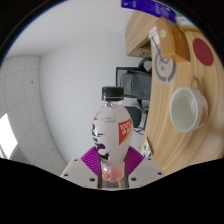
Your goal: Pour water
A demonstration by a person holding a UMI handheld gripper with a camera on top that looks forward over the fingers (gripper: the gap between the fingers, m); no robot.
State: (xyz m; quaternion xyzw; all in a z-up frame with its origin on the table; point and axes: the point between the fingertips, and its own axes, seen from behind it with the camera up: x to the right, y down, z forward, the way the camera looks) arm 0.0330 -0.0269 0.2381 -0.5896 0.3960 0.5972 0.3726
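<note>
A clear plastic bottle (112, 125) with a black cap and a red, black and white label is held between my fingers, lifted and standing roughly upright in my view. My gripper (111, 160) is shut on the bottle's lower part, with the purple pads (92, 157) pressed against both sides. A white cup (186, 107) sits on the wooden table (160, 125), beyond and to the right of the bottle; its opening faces me and its inside looks pale and empty.
A round white and red object (166, 68) lies on the table beyond the cup. An orange item (203, 50) and a purple and white packet (150, 8) lie further back. A dark chair or box (132, 80) stands behind the bottle. White walls are to the left.
</note>
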